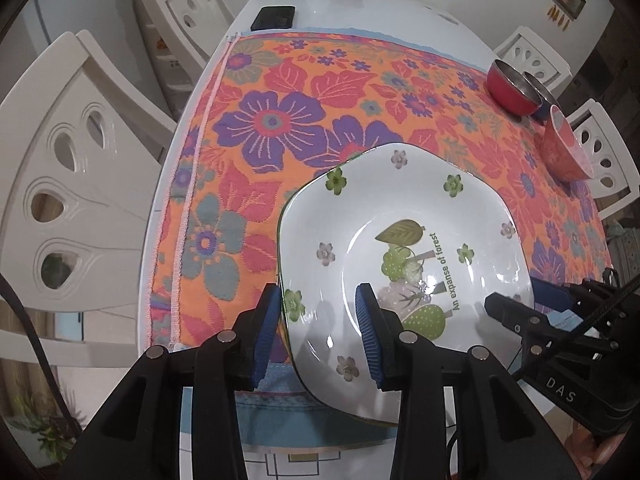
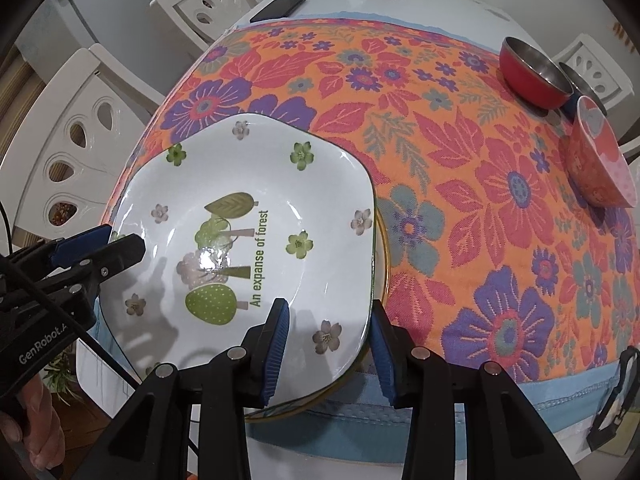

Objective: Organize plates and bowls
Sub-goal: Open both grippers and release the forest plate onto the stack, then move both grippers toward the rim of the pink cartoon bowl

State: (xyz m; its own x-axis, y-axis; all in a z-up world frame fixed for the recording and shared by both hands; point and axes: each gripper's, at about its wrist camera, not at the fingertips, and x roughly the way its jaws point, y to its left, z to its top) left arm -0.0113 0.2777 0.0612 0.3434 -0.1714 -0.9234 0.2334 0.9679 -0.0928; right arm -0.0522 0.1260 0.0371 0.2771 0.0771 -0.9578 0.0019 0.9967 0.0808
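While both grippers straddle opposite rims, white forest plate [image 1: 400, 240] between partly open fingers [image 1: 268, 320], grip uncertain.

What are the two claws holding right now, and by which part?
Nothing firmly, it seems: the left claw and right claw each straddle an opposite rim of the white forest plate, pads apart from it.

White square plate [image 2: 248, 216] with forest print lies atop another plate [image 2: 382, 264] at the cloth's near edge; three bowls [image 2: 536, 76] far right.
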